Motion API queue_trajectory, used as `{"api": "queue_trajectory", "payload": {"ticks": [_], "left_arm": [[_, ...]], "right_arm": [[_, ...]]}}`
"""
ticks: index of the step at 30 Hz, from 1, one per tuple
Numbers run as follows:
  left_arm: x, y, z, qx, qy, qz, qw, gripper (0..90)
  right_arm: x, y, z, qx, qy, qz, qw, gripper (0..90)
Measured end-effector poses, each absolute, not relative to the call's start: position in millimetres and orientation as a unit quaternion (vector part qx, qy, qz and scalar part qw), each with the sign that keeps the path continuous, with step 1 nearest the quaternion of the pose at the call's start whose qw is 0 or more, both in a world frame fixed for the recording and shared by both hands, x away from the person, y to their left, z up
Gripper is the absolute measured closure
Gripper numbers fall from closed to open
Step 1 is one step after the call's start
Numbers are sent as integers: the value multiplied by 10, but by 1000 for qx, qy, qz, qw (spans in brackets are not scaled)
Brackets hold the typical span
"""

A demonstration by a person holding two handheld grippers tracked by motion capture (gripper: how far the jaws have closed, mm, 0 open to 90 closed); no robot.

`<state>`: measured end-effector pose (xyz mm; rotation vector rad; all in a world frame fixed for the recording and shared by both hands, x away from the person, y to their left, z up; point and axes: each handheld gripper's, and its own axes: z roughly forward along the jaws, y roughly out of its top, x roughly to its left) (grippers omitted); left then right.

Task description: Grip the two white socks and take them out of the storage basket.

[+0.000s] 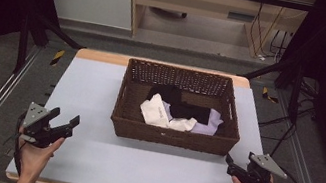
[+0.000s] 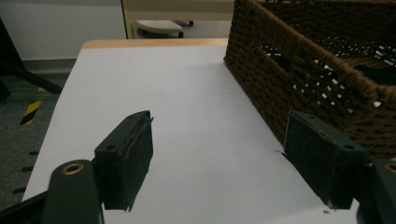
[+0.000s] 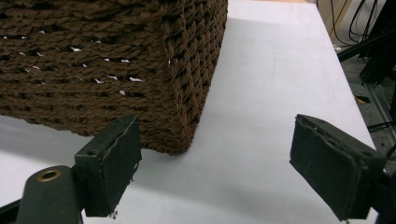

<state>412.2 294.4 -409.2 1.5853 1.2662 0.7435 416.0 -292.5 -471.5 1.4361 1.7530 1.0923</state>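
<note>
High view: your left tongs [image 1: 63, 125] sit at the near left of the table [image 1: 95, 90], jaws spread wide with nothing between them; your right tongs [image 1: 233, 167] sit at the near right, jaws likewise apart and empty. The brown wicker basket [image 1: 171, 136] stands mid-table between the two, long axis running across the table from left to right, with its near wall facing you. Inside lies a heap of clothes [image 1: 167, 115]: white and lavender pieces toward the near side, a black one behind. The heap lies ahead of both tongs, right of the left pair and left of the right pair; the right tongs look the nearer to the basket, close off its near right corner, while the left pair stands well apart from its near left corner. Left gripper view: the left tongs [image 2: 224, 158] gape over bare table, and the basket [image 2: 327, 79] rises ahead and to the right, untouched. Right gripper view: the right tongs [image 3: 215, 172] stand wide open, and the basket [image 3: 116, 65] corner looms just beyond the left jaw; contact cannot be confirmed. Judgement: either hand must rise over the rim before reaching in, and the right has the shorter path.
</note>
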Motion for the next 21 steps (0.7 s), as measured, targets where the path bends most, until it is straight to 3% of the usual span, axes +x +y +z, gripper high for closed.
{"api": "queue_trajectory", "payload": {"ticks": [21], "left_arm": [[4279,2710,-3780,656,492,303,485,218]], "right_arm": [[4134,-2865,-4707,530,676,411,306,176]]}}
